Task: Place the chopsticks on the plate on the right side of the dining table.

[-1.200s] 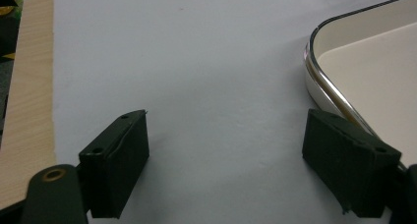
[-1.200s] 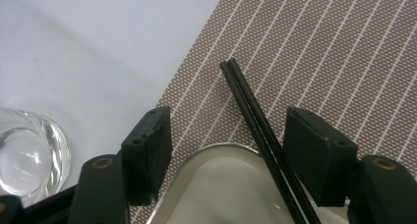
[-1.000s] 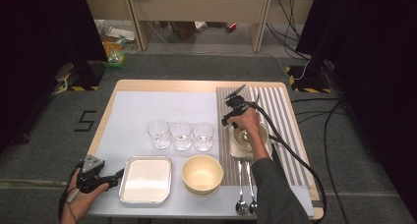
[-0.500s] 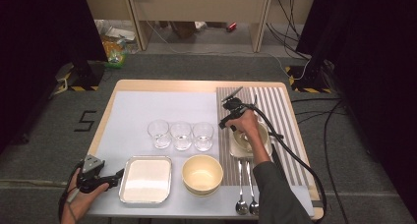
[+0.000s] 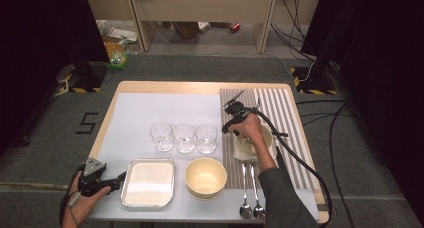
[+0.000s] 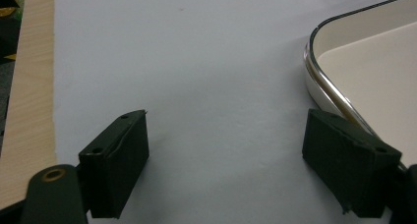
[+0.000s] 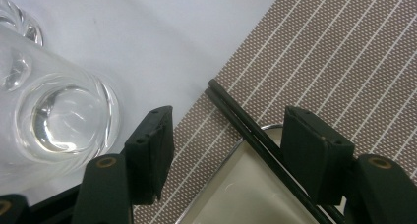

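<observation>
Lying between open fingers [image 7: 150,153]: chopsticks [image 7: 246,128]

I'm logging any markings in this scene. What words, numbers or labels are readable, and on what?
"5": dark floor marking on the grey carpet left of the table.
Nothing readable on the glasses, tray, bowl or striped mat.

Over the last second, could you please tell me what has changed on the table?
The right claw has crept slightly toward the person, over the black chopsticks on the small dish; its jaws are open and grip nothing. The left claw, glasses, tray, bowl and spoons stayed put.
</observation>
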The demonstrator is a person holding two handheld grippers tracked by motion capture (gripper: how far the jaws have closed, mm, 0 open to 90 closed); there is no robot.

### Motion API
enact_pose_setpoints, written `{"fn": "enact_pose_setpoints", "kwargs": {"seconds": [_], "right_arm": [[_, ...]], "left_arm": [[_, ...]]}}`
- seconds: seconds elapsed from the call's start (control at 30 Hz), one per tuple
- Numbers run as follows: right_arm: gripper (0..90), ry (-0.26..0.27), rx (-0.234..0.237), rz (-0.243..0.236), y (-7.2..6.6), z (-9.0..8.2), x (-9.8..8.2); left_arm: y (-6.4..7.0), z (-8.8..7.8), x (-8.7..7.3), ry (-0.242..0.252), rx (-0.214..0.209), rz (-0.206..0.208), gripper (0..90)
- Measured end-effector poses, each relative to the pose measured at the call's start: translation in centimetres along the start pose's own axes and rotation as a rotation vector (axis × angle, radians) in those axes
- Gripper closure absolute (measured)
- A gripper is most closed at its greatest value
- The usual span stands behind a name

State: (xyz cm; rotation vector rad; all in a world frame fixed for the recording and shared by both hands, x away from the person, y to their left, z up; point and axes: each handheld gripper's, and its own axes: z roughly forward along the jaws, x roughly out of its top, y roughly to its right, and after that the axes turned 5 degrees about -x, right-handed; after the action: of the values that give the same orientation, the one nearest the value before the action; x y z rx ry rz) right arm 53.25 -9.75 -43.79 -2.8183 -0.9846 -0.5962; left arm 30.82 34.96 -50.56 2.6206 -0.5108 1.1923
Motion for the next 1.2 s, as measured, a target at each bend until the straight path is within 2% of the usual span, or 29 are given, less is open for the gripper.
{"fn": "enact_pose_setpoints", "kwargs": {"seconds": [0.43,0.77,1.03,1.2], "right_arm": [[37.7,-0.008,0.008,-0.020,-0.56,-0.21,-0.23],[37.2,-0.009,0.005,-0.007,-0.66,-0.10,-0.23],[37.5,-0.015,0.004,-0.024,-0.80,-0.01,-0.39],[38.1,-0.014,0.012,-0.016,-0.81,-0.17,-0.49]], "left_arm": [[-0.01,0.01,0.00,0.000,-0.001,-0.002,16.9],[-0.02,0.03,0.00,0.003,-0.001,-0.005,16.8],[-0.01,0.03,0.00,0.003,0.000,-0.005,16.8],[-0.01,0.03,0.00,0.003,0.000,-0.005,16.7]]}}
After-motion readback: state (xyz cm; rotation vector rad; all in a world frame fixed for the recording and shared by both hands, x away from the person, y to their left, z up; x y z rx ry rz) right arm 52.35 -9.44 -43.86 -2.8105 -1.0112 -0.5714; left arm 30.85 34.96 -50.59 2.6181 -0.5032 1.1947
